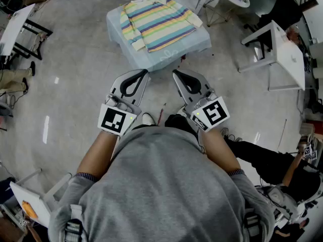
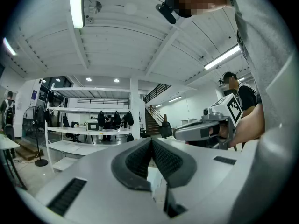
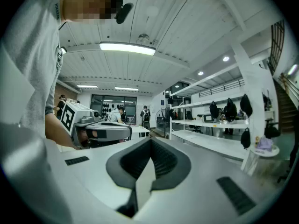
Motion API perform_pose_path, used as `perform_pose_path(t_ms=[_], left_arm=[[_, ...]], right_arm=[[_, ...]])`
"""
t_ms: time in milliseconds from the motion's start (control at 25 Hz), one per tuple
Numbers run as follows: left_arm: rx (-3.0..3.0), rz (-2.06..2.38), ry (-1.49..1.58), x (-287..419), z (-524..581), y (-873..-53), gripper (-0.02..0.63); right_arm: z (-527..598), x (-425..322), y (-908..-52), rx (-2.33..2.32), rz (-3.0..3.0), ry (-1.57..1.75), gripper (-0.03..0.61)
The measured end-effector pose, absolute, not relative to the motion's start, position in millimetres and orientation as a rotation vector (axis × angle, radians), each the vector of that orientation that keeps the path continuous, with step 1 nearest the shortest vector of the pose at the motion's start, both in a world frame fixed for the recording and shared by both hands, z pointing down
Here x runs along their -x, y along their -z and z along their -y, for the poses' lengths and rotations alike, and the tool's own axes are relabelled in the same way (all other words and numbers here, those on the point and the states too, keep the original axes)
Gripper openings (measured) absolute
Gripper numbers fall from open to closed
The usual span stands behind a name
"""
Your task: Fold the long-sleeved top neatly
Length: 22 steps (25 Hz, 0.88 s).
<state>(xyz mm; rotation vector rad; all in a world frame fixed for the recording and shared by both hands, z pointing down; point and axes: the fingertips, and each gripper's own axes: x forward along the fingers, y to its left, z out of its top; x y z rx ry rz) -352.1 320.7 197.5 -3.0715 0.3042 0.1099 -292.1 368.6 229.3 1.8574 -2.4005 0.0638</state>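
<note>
Left gripper (image 1: pixel 145 73), right gripper (image 1: pixel 175 73), jaws together, empty; open floor (image 1: pixel 75 77) before table (image 1: pixel 157 58) edge

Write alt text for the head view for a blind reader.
A person in grey holds the left gripper and right gripper side by side, both shut and empty. Beyond them a striped long-sleeved top lies flat on a blue-covered table.

Pastel-striped long-sleeved top (image 1: pixel 157 20), sleeves folded in, flat on pale-blue-covered table (image 1: pixel 151 59).
</note>
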Motion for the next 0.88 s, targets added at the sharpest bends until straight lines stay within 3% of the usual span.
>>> perform_pose_path(t_ms=[880], left_arm=[[3.090,-0.318,-0.109,357.9,-317.5,-205.2,0.017]], right_arm=[[-366.1,289.4,-235.2,-1.892,2.385,-0.083,0.006]])
